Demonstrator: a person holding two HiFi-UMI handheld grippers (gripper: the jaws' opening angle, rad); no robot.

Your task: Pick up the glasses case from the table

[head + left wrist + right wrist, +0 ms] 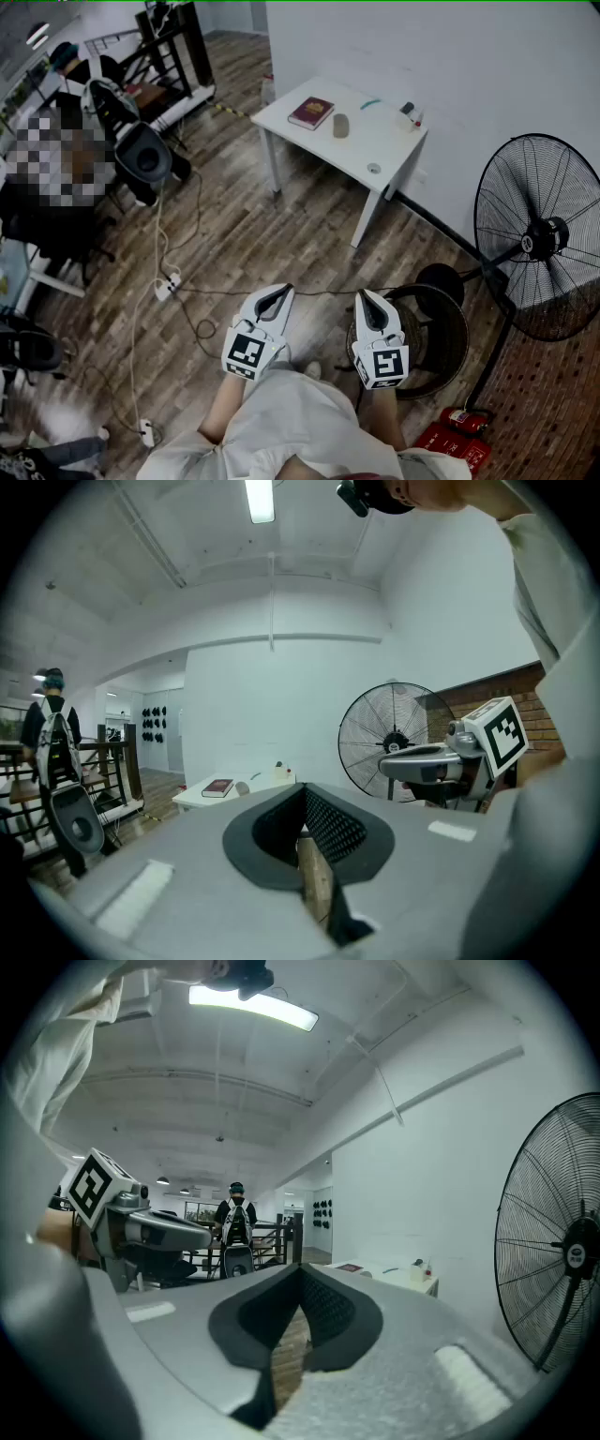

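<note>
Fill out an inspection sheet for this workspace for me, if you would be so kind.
Surface: white table by the wall, far ahead of the person.
Job's things: small grey item mid-table, likely the case; untouched.
Clutter: red book, bottles, teal item, small round item.
Grippers: left gripper and right gripper both shut, nothing between the fingers, well short of the table.
Cables: cords and power strip on the wood floor.
Surroundings: fan, wicker stool, chair.
</note>
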